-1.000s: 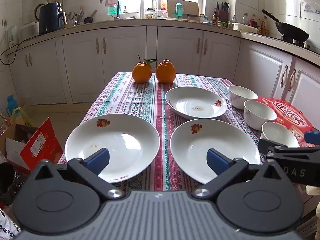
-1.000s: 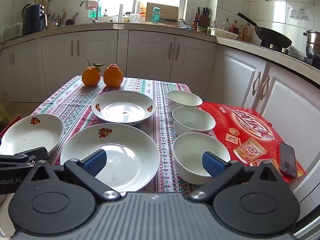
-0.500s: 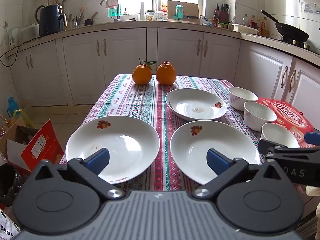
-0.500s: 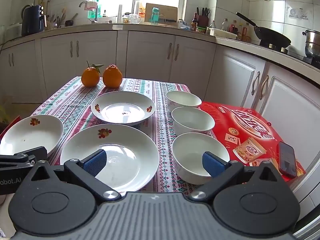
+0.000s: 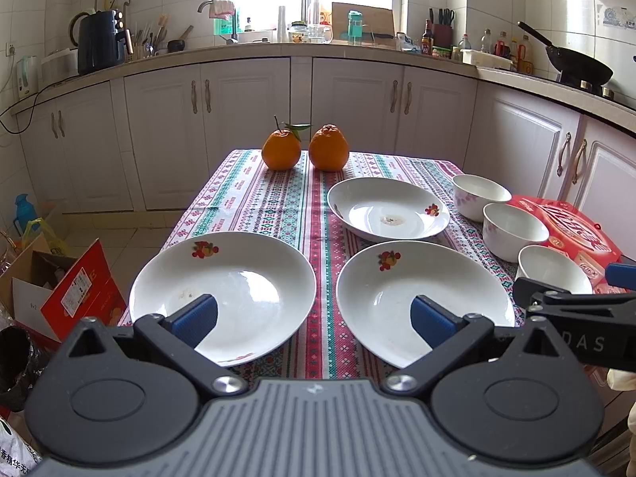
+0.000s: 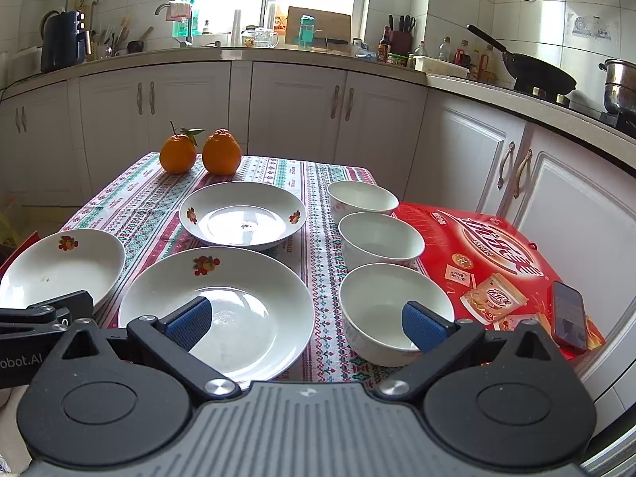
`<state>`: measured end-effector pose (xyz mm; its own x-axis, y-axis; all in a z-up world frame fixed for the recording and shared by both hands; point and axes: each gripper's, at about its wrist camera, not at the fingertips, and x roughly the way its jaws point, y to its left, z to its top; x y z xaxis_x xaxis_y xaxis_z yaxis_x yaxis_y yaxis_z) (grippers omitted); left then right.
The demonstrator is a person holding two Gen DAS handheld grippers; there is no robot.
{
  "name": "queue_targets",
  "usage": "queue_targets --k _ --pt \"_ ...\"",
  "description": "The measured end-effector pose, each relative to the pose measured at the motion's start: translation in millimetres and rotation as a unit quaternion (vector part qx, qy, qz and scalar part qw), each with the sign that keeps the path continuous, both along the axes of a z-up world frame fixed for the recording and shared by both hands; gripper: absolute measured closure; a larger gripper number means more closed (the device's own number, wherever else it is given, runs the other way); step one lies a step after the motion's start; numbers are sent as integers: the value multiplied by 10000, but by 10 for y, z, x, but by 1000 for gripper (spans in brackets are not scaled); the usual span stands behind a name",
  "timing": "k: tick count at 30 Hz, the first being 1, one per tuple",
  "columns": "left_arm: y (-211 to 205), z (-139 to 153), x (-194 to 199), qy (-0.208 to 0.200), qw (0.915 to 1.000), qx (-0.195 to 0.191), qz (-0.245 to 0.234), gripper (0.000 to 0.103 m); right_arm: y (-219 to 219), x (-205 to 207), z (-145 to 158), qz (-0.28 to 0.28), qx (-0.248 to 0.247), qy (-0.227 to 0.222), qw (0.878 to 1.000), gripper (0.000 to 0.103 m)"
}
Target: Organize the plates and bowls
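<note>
Three white plates with fruit prints lie on the patterned tablecloth: a near-left plate, a near-middle plate and a far plate. Three white bowls stand in a row at the right: far, middle, near. My left gripper is open and empty, above the table's near edge between the two near plates. My right gripper is open and empty, hovering between the near-middle plate and the near bowl.
Two oranges stand at the table's far end. A red snack box with a phone on it lies right of the bowls. White cabinets ring the table. A cardboard box sits on the floor at the left.
Both grippers have drifted very slightly; the view has shifted a little. Nothing on the table has moved.
</note>
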<state>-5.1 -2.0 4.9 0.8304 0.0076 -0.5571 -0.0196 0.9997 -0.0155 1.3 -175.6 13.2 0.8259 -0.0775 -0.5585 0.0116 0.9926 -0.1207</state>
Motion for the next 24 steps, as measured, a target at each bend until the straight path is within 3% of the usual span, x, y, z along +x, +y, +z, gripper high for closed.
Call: queue_targets --k 24 --pt "-5 19 -15 -25 10000 3 -33 1 13 4 -6 -62 -44 8 10000 0"
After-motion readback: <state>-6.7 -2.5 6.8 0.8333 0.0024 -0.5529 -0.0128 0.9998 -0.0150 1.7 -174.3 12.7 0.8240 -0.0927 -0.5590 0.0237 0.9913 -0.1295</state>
